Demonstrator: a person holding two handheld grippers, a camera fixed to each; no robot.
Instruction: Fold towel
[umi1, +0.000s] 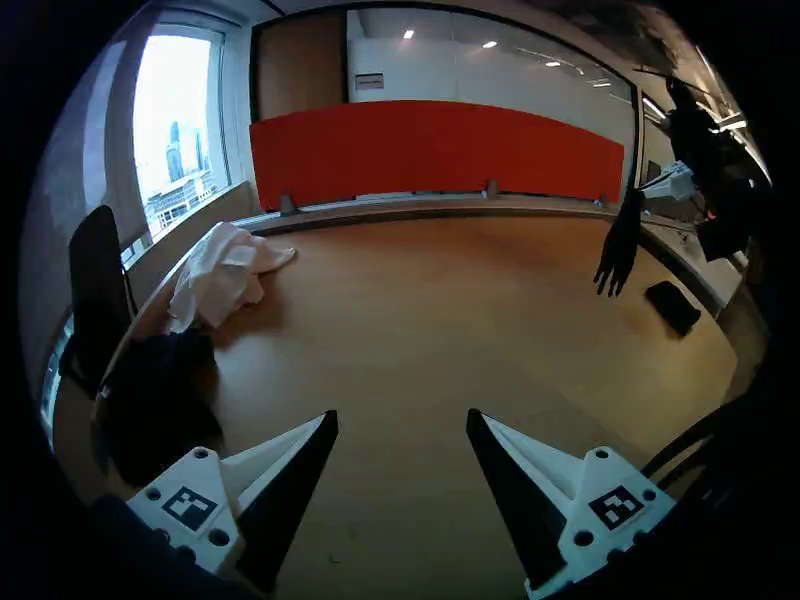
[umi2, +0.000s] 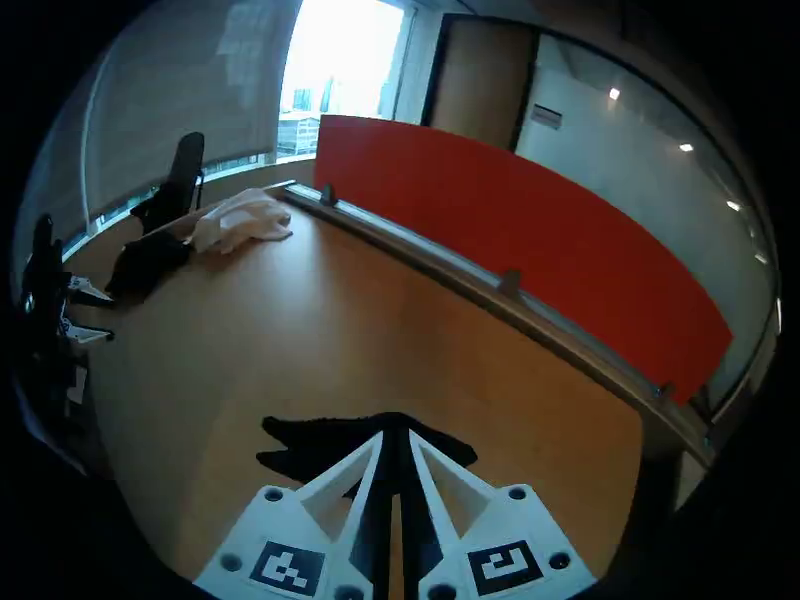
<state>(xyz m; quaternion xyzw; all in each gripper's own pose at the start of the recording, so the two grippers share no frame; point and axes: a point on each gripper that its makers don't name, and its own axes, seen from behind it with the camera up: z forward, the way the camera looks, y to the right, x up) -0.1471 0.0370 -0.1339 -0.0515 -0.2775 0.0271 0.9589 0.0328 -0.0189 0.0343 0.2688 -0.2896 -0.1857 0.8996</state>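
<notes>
My right gripper (umi2: 396, 436) is shut on a black towel (umi2: 300, 445) that hangs from its fingertips above the wooden table (umi2: 300, 330). The left gripper view shows that same black towel (umi1: 618, 250) dangling at the right, under the far-off right gripper (umi1: 675, 185). My left gripper (umi1: 400, 414) stands open over the table (umi1: 430, 320) with nothing between its fingers. A crumpled white towel (umi1: 225, 275) lies at the table's far left end, and it appears as the white towel (umi2: 240, 222) in the right gripper view. A dark cloth (umi1: 160, 400) lies just in front of it.
A red divider panel (umi1: 430, 150) runs along the table's far edge. A small black object (umi1: 672, 305) lies on the table at the right. A dark chair (umi1: 95, 280) stands by the window at the left end.
</notes>
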